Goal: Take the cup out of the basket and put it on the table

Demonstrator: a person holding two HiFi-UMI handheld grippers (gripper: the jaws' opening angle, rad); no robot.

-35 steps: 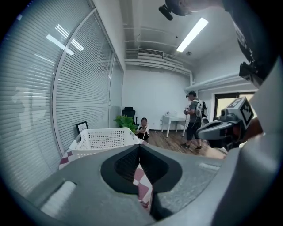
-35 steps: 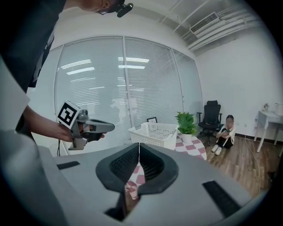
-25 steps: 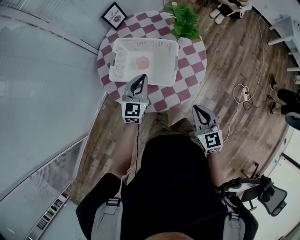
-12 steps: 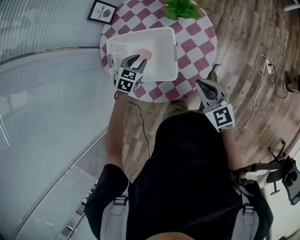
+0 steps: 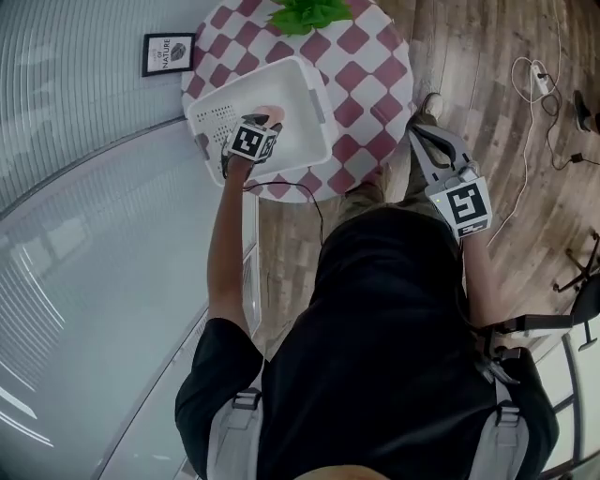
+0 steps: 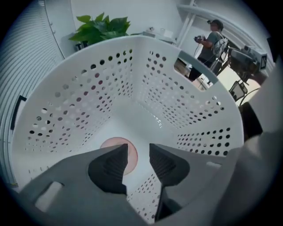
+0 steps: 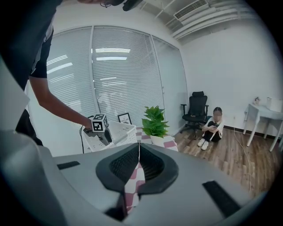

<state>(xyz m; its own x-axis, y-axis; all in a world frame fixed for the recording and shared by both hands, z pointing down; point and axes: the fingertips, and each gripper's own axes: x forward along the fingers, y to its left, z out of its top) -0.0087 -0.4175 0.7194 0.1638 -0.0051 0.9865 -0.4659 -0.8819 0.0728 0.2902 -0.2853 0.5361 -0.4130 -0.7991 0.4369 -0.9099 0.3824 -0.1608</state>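
A pale pink cup (image 6: 116, 149) stands on the floor of the white perforated basket (image 6: 110, 88), seen from above, partly behind my left jaw. My left gripper (image 6: 138, 155) points straight down into the basket; its jaws have just been opening and stand open above the cup, with nothing pressed between them. In the head view the left gripper (image 5: 261, 124) is inside the basket (image 5: 305, 89), next to the cup (image 5: 272, 112). My right gripper (image 7: 139, 152) is shut and empty; it hangs off the table's right edge (image 5: 419, 133).
The basket sits on a round red-and-white checked table (image 5: 361, 66) with a potted plant (image 5: 309, 11) at its far side. A framed picture (image 5: 169, 52) leans by the blinds. A person (image 7: 211, 128) sits on the wood floor beside an office chair (image 7: 196, 110).
My left gripper has gone from the table's near edge down into the basket, turned to point downward, and opened. My right gripper has swung forward beside the table's right edge.
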